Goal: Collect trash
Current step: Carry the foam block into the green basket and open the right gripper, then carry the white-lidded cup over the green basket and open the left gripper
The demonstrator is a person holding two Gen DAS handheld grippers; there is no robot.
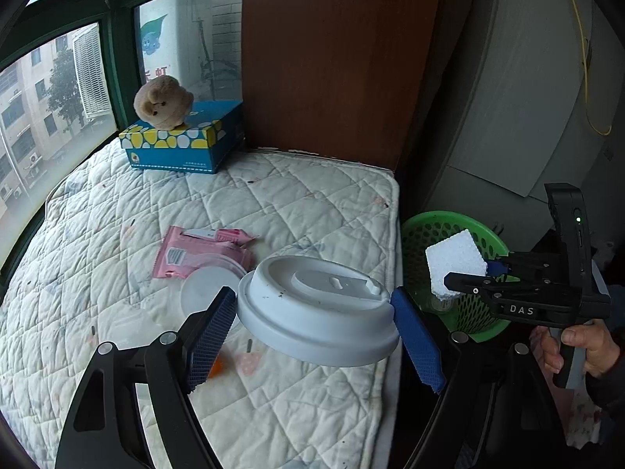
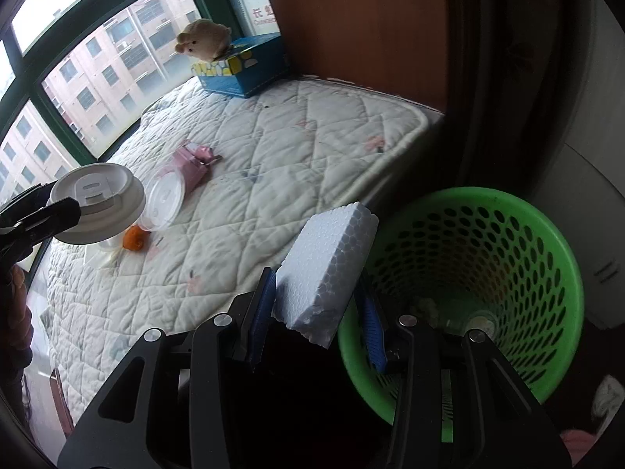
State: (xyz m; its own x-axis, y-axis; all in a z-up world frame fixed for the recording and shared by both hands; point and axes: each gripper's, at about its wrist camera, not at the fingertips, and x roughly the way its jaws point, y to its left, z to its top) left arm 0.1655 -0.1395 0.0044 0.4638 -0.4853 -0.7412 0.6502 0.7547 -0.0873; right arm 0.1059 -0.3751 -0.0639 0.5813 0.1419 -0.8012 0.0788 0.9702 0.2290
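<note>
Gripping a white cup lid (image 1: pixel 316 308) by its rim, the left claw (image 1: pixel 314 330) fills the lower middle of the left wrist view, blue pads pressed on both sides, the lid lifted above the quilted mattress (image 1: pixel 273 203). At the right edge of that view the right claw (image 1: pixel 474 275) is clamped on a white foam block (image 1: pixel 455 265), held over the green mesh basket (image 1: pixel 441 230) that stands beside the mattress edge. In the right wrist view the foam block (image 2: pixel 326 269) sits tilted between the blue pads at centre, just left of the basket (image 2: pixel 547 234) rim, which fills the lower right.

Lying on the mattress, left of centre in the left wrist view, are a pink wrapper (image 1: pixel 195 252) and a clear plastic lid (image 1: pixel 203 293) touching it. An orange scrap (image 2: pixel 134 237) shows at the left of the right wrist view, near the clear lid. In the upper left of both views a blue tissue box (image 1: pixel 183 138) sits by the window, a plush toy (image 1: pixel 162 101) on top.
</note>
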